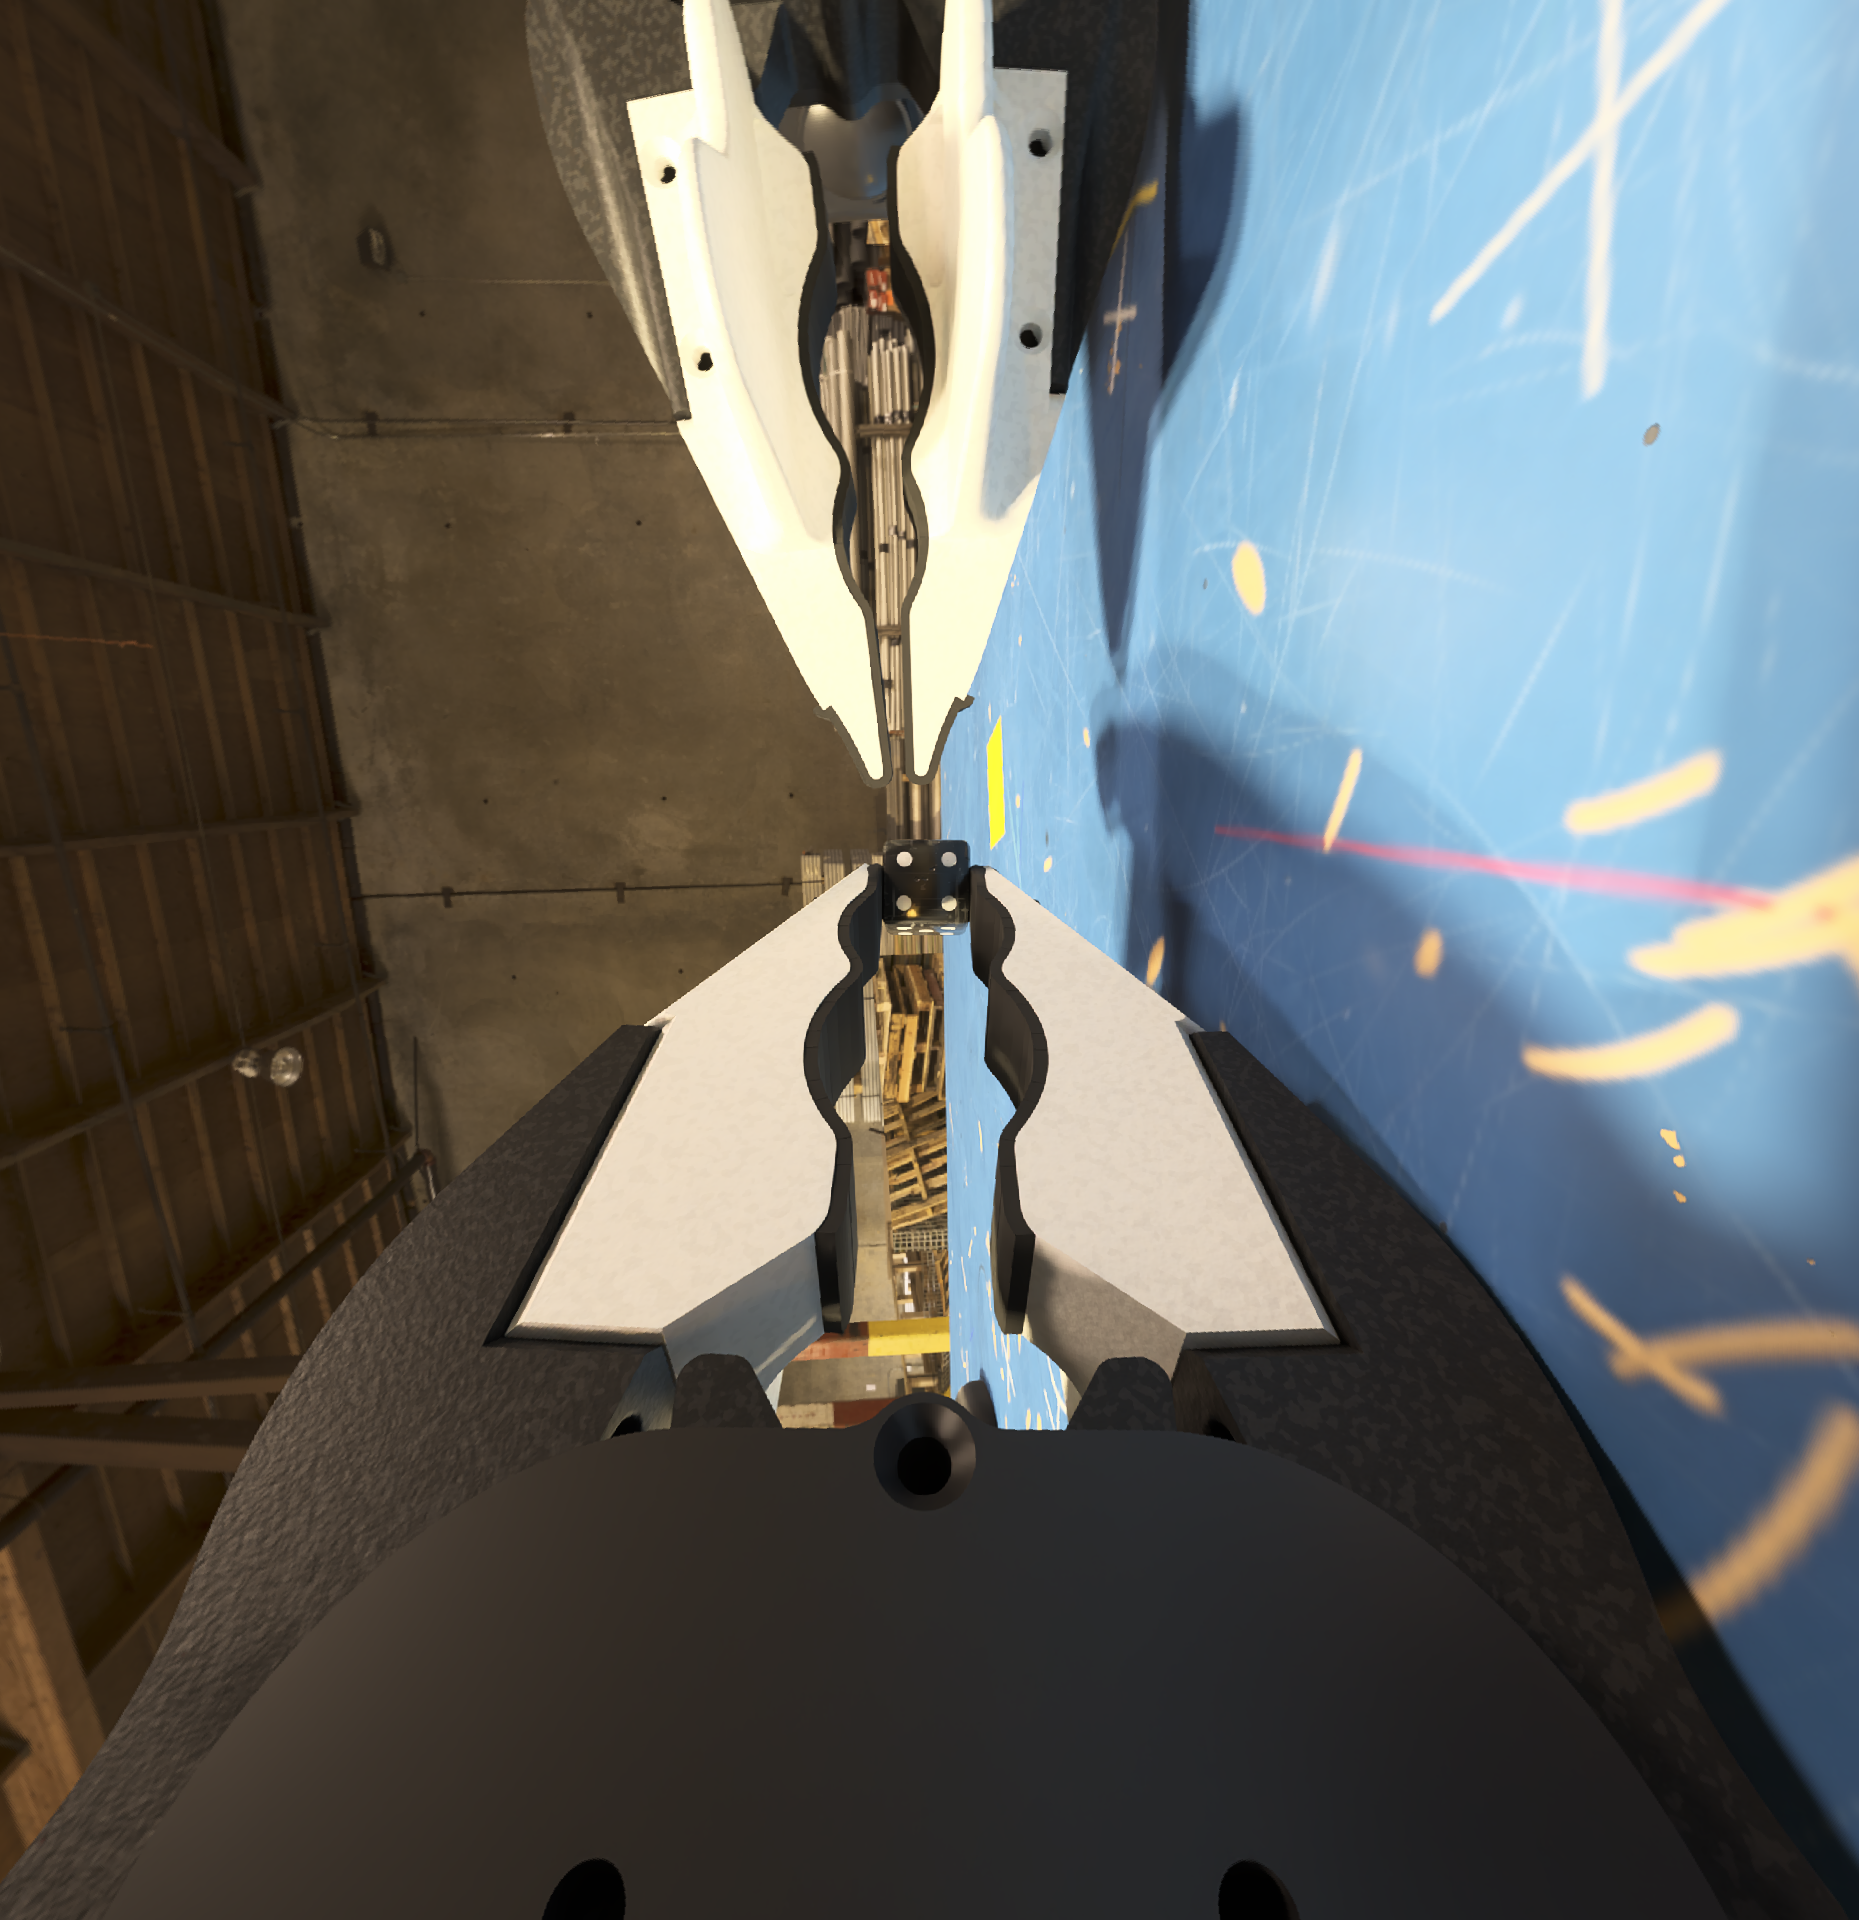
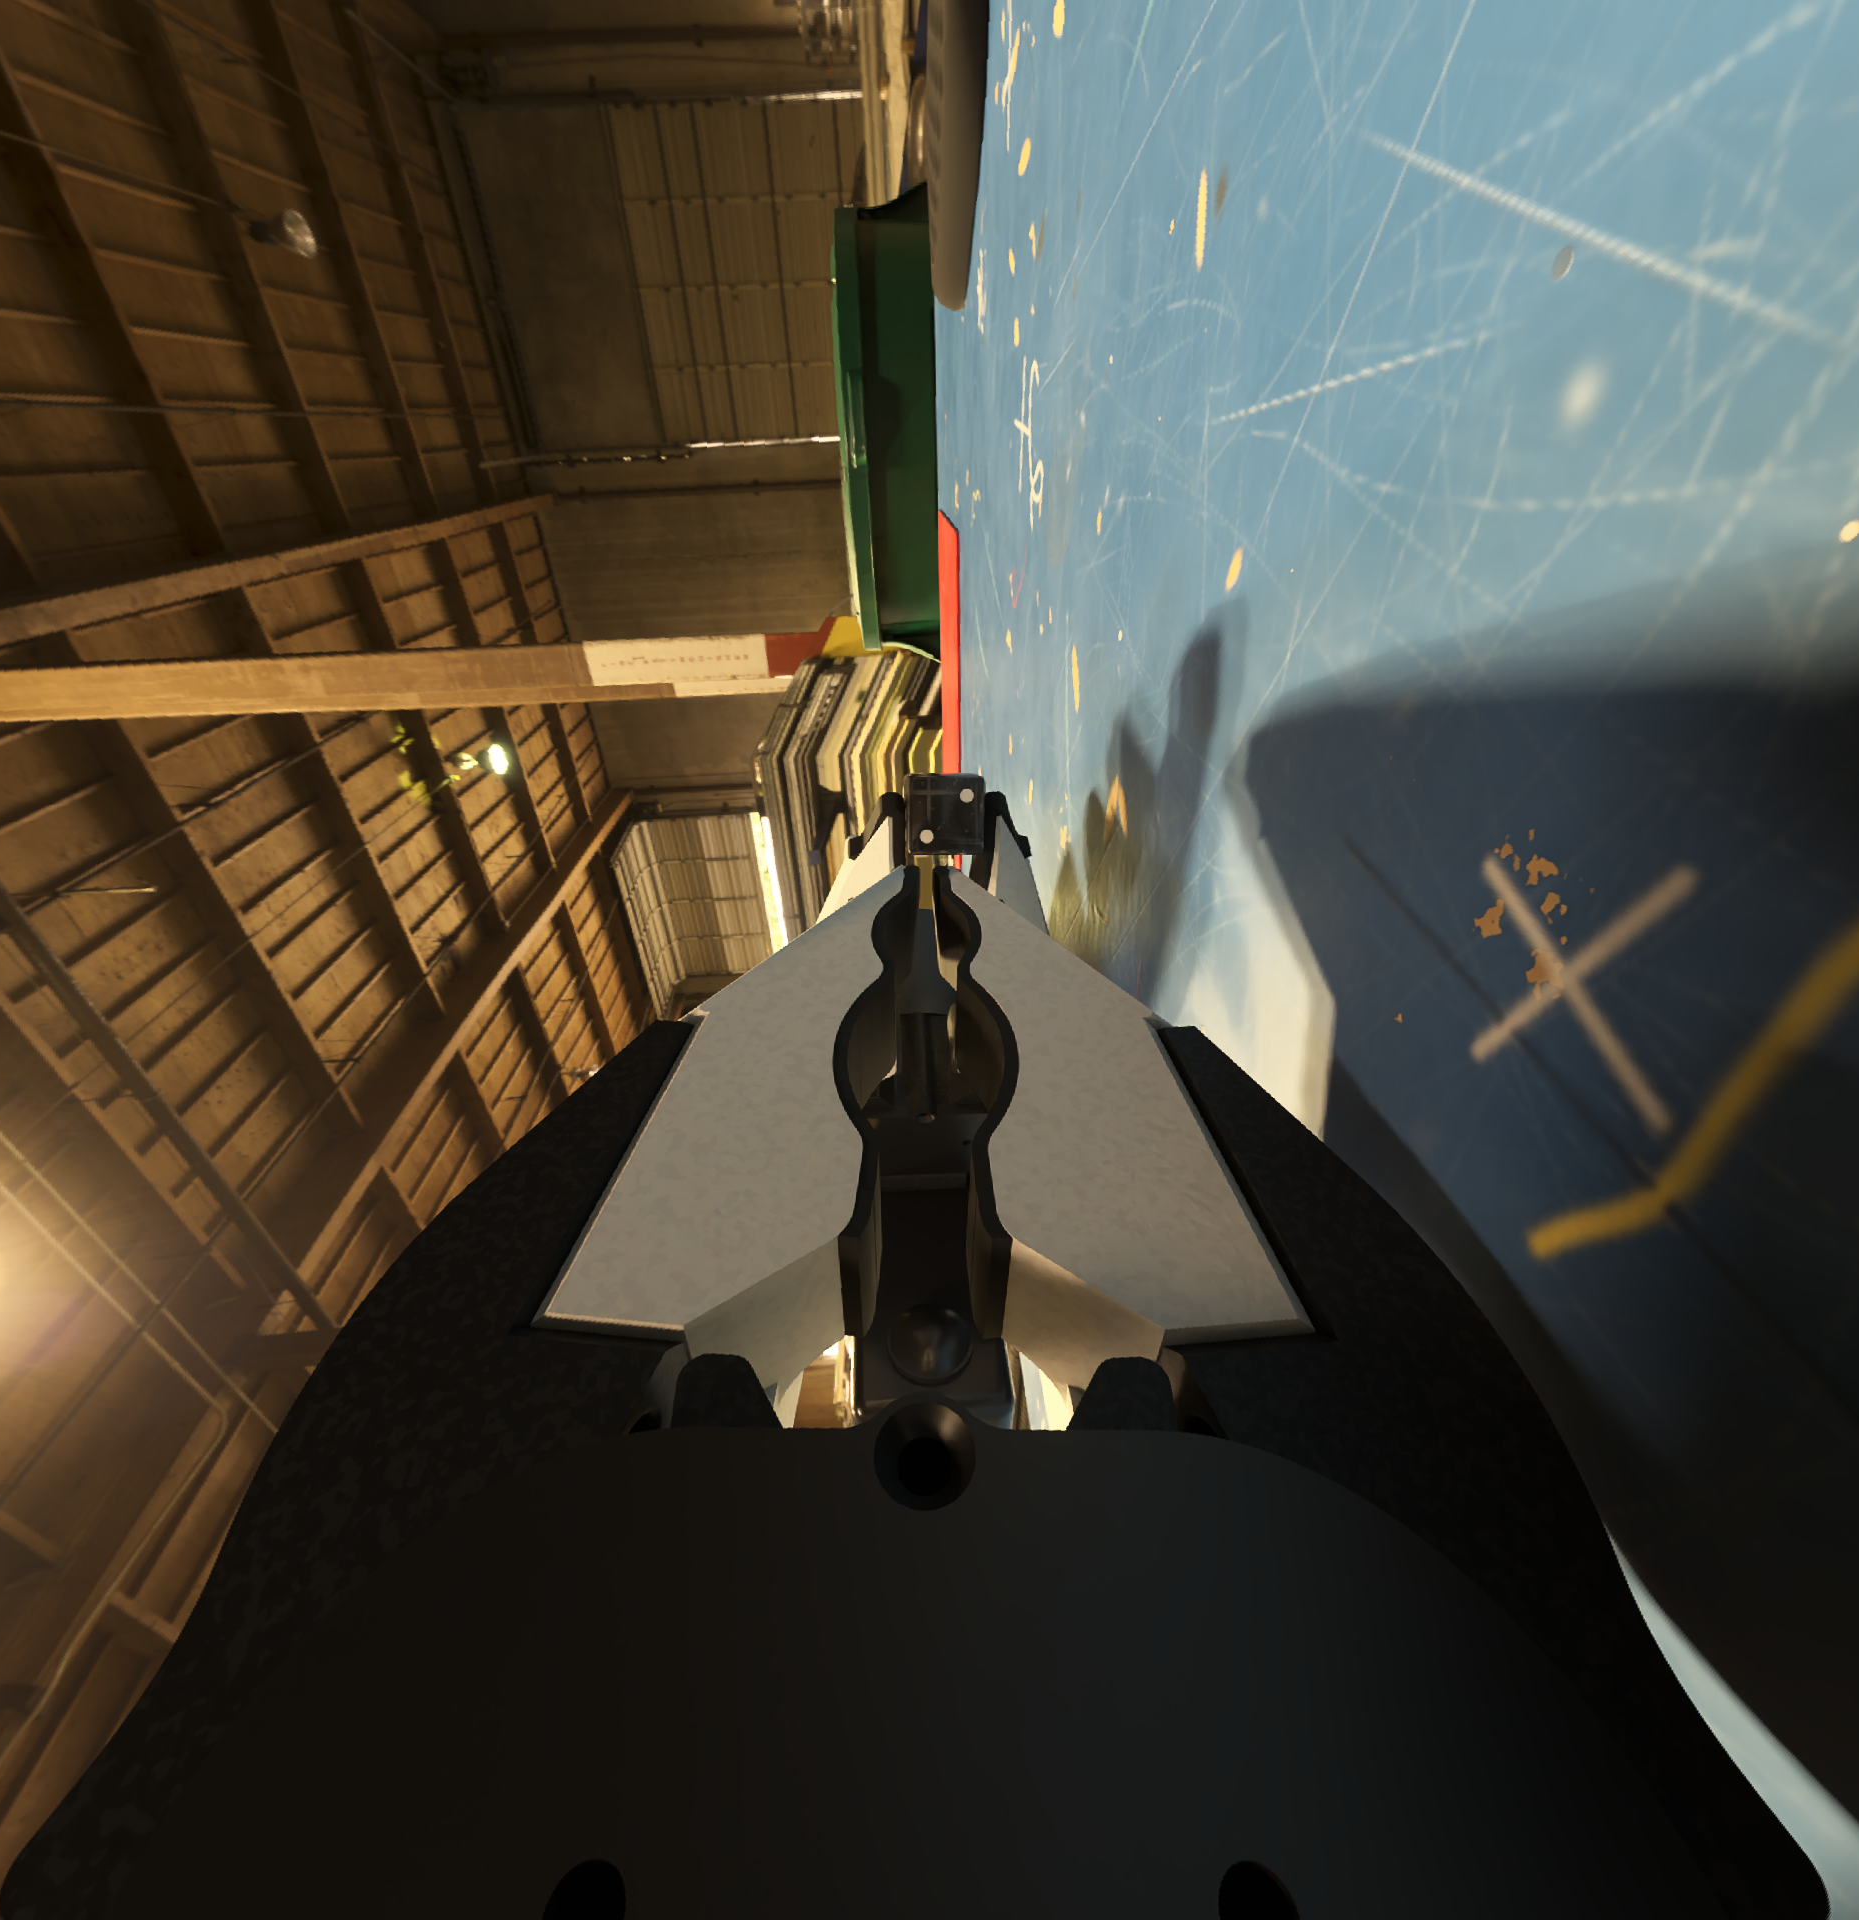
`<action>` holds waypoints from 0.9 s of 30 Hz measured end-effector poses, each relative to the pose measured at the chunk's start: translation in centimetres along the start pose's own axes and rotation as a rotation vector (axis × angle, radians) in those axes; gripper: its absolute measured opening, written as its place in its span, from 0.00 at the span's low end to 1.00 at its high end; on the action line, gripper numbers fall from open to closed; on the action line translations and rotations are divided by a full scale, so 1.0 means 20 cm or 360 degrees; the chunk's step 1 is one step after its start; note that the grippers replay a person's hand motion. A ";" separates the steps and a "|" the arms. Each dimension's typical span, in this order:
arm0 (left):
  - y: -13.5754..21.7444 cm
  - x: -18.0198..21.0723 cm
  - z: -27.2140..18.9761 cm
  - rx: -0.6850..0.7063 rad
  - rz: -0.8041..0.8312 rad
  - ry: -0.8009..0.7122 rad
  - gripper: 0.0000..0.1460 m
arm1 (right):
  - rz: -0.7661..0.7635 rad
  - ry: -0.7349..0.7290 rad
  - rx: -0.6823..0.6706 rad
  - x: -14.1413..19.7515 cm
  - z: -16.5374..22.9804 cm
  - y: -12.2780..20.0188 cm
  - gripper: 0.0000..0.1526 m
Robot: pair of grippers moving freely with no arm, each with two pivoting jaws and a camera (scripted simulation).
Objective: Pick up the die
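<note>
Black die (image 1: 926, 883) clamped between left gripper (image 1: 926, 891) fingertips; right gripper (image 2: 930, 868) fingers pressed together, tips just short of die.

The die (image 1: 925, 885) is a small dark cube, nearly black and a little glossy, with rounded edges and white pips. In my left wrist view it sits pinched between the very tips of my left jaws, square to them, and the face toward that camera shows four pips, one near each corner. It is clear of the blue surface (image 1: 1476, 623), just beside its edge rather than resting on it. In my right wrist view the same die (image 2: 944, 817) sits beyond the tips of my right jaws, its near face showing two pips on a diagonal and faint pale lines.
</note>
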State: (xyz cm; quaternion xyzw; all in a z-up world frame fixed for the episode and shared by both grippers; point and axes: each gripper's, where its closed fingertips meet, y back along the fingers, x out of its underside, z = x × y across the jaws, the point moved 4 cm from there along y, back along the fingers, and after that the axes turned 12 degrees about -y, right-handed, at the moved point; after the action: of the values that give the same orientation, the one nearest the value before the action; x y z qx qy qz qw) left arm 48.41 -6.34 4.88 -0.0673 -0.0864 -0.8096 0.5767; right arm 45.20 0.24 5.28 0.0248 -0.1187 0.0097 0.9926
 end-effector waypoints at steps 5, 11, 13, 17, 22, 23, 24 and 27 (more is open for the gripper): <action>0.00 0.00 -0.01 0.0052 -0.0023 -0.0037 0.11 | 0.0039 0.0030 0.0068 0.00 -0.01 0.00 0.02; 0.01 -0.01 -0.01 0.0095 -0.0048 -0.0147 0.11 | 0.0095 -0.0008 0.0112 -0.01 -0.02 0.00 0.02; 0.01 -0.01 -0.02 0.0102 -0.0057 -0.0160 0.11 | 0.0108 -0.0009 0.0116 -0.01 -0.02 0.00 0.01; 0.02 0.00 -0.02 0.0101 -0.0083 -0.0182 0.11 | 0.0120 -0.0013 0.0117 -0.01 -0.02 0.00 0.01; 0.02 0.00 -0.02 0.0099 -0.0098 -0.0201 0.11 | 0.0117 -0.0016 0.0113 0.00 -0.02 0.00 0.01; 0.02 0.00 -0.02 0.0101 -0.0100 -0.0202 0.11 | 0.0116 -0.0013 0.0114 0.00 -0.02 0.00 0.01; 0.02 0.00 -0.02 0.0104 -0.0102 -0.0198 0.11 | 0.0113 -0.0011 0.0115 0.00 -0.02 0.01 0.01; 0.03 0.00 -0.02 0.0107 -0.0113 -0.0199 0.11 | 0.0110 -0.0007 0.0116 0.00 -0.02 0.01 0.01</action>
State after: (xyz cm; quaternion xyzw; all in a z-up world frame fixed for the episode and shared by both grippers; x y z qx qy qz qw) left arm 48.90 -6.54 4.45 -0.0953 -0.1518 -0.8204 0.5430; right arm 45.27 0.50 4.88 0.0568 -0.1214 0.0482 0.9898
